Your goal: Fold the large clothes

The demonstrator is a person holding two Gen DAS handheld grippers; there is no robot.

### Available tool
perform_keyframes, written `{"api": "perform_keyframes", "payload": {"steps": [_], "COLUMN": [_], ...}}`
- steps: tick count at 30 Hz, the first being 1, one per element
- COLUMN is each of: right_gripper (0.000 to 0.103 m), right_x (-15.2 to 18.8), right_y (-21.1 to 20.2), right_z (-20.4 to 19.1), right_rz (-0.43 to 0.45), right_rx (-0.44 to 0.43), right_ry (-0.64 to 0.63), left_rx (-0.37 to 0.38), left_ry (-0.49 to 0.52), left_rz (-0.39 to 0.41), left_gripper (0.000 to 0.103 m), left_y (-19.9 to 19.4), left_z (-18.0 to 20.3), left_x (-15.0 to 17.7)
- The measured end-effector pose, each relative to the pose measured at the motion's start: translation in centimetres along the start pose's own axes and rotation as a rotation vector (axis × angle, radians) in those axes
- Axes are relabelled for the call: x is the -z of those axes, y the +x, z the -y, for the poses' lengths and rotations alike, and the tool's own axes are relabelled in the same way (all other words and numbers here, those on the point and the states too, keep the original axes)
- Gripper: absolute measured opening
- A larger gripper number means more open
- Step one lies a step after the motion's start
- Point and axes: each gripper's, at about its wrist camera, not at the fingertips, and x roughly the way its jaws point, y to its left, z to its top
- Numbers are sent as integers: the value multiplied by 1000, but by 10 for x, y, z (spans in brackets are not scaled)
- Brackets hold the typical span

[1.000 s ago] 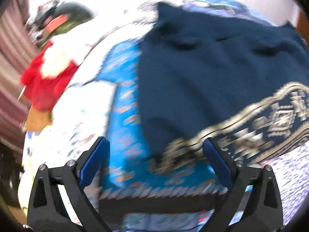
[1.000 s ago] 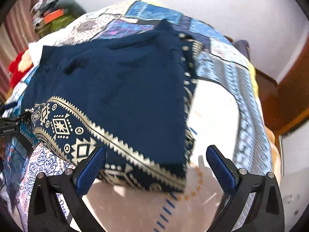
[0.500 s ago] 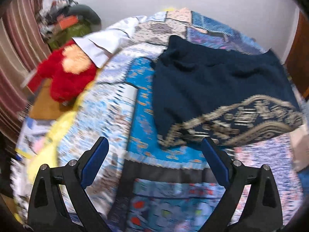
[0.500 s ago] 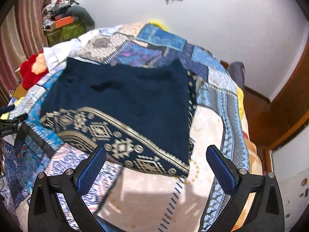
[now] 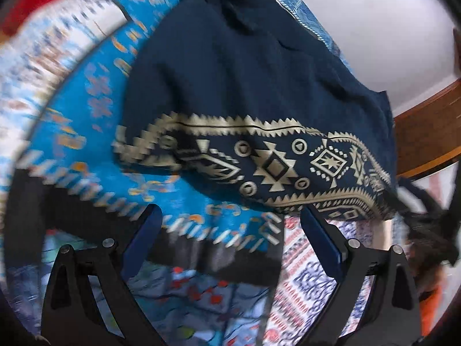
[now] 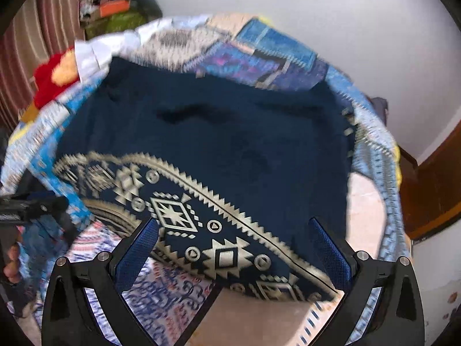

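Both tongs were spread wide and gripping nothing: my left tongs [image 5: 229, 230] sat low centre in the left wrist frame, just short of the garment's patterned hem, and my right tongs [image 6: 233, 248] sat low centre in the right wrist frame with that hem between the fingers. The navy garment [image 6: 219, 132] with the gold geometric border [image 6: 201, 216] lay folded flat across the middle of the patchwork bedspread [image 6: 259, 49]. A red plush toy [image 6: 54, 77] sat upper left, past the garment's far corner.
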Motion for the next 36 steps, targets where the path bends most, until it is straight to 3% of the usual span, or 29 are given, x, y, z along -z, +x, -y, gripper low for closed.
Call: {"api": "perform_keyframes", "payload": {"steps": [3, 10, 13, 17, 19, 21, 23, 28, 33, 36], "right_gripper": [103, 103, 103, 103, 103, 103, 103, 103, 103, 103], "right_x": [5, 11, 14, 15, 16, 15, 17, 7, -13, -26], "right_y": [32, 38, 40, 44, 44, 43, 41, 26, -7, -25], "right_z": [0, 18, 25, 29, 27, 25, 24, 17, -3, -21], "right_rz": [-75, -49, -46, -37, -36, -39, -50, -85, 3, 65], "right_rx": [-4, -106, -143, -170, -168, -160, -145, -102, -30, -44], "right_ry": [-20, -1, 18, 34, 30, 30, 44, 42, -41, -74], "left_rx": [66, 171, 208, 142, 67, -2, -38, -117, -144, -172], "left_ry": [-59, -86, -134, -183, -165, -133, -103, -16, 80, 128], "left_rz": [-16, 87, 122, 155, 168, 180, 200, 243, 315, 357], "left_gripper": [97, 97, 89, 68, 51, 26, 18, 11, 8, 8], "left_y": [16, 27, 28, 33, 32, 29, 25, -2, -52, -77], "left_z": [-8, -9, -10, -5, 5, 17, 29, 48, 61, 62], "left_x": [-7, -38, -52, -67, -71, -71, -69, -65, -66, -61]}}
